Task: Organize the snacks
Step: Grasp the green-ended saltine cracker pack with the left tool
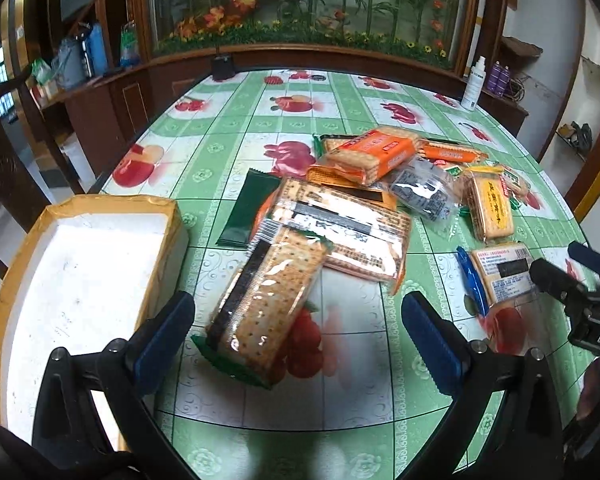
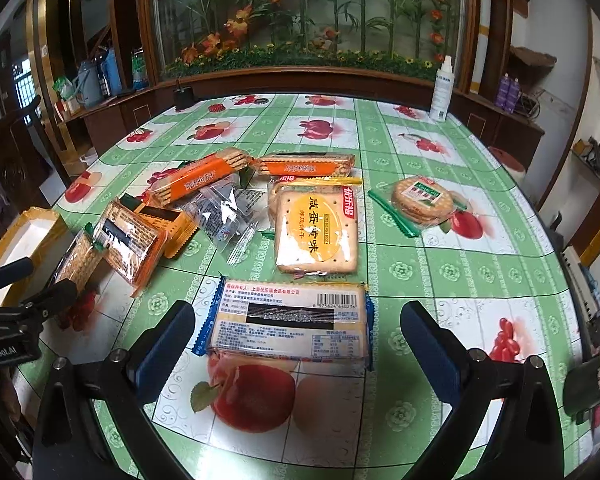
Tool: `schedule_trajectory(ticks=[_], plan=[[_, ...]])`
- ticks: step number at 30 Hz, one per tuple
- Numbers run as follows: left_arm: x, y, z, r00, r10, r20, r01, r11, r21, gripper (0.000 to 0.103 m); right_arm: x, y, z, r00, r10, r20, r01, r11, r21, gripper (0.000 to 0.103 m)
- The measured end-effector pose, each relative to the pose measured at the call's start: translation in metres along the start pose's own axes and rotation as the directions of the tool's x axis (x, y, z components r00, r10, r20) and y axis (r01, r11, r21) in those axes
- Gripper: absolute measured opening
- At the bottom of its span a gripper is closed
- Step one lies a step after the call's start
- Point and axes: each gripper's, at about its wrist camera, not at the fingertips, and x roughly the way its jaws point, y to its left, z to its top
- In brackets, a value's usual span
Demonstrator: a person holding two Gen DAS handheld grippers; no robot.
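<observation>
the left gripper (image 1: 298, 340) has its jaws wide apart, and a green cracker pack (image 1: 262, 308) lies between them on the table (image 1: 240, 136), touching neither. low in the right wrist frame, the right gripper (image 2: 298, 340) is wide apart too, with a blue cracker pack (image 2: 288, 322) between its jaws. the white box (image 1: 72, 280) sits at the left wrist frame's left edge.

Box (image 1: 80, 280) left; snack packs (image 1: 364, 200) piled right, on table (image 1: 236, 128).

The cracker packets (image 1: 260, 312) are wrapped in glossy clear plastic film. The table (image 2: 420, 264) is covered by smooth, shiny printed vinyl. The box (image 1: 80, 280) is lined matt white.
</observation>
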Motion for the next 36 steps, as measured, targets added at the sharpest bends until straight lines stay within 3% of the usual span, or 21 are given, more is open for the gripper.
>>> schedule_trajectory(ticks=[5, 11, 16, 23, 26, 28, 30, 36], plan=[[0.005, 0.007, 0.008, 0.997, -0.070, -0.035, 0.069, 0.997, -0.024, 0.103, 0.003, 0.012, 0.004, 1.000, 0.013, 0.005, -0.013, 0.999, -0.053, 0.103], [0.016, -0.003, 0.008, 0.987, -0.131, -0.091, 0.138, 0.988, 0.067, 0.103, 0.014, 0.010, -0.001, 0.999, 0.023, -0.030, -0.025, 0.998, -0.056, 0.103], [0.032, -0.003, 0.006, 0.988, -0.081, -0.133, 0.097, 0.989, 0.116, 0.102, 0.013, 0.000, 0.000, 0.998, 0.054, -0.024, -0.055, 0.998, -0.021, 0.103], [0.050, 0.003, 0.003, 0.986, -0.002, -0.164, 0.031, 0.984, 0.176, 0.083, 0.018, 0.012, 0.008, 0.991, 0.129, -0.021, -0.129, 0.991, -0.033, 0.102], [0.049, 0.011, 0.005, 0.987, 0.006, -0.158, 0.023, 0.983, 0.180, 0.074, 0.020, 0.030, 0.015, 0.987, 0.161, -0.012, -0.162, 0.981, -0.106, 0.102], [0.048, 0.016, 0.008, 0.987, 0.013, -0.158, 0.017, 0.982, 0.188, 0.058, 0.023, 0.046, 0.021, 0.987, 0.158, -0.008, -0.156, 0.971, -0.182, 0.102], [0.046, 0.023, 0.010, 0.988, 0.006, -0.157, 0.024, 0.982, 0.189, 0.050, 0.027, 0.059, 0.027, 0.989, 0.149, -0.011, -0.147, 0.958, -0.245, 0.100], [0.040, 0.029, 0.010, 0.987, -0.049, -0.153, 0.081, 0.975, 0.207, 0.054, 0.034, 0.071, 0.034, 0.990, 0.141, -0.011, -0.138, 0.949, -0.283, 0.100]])
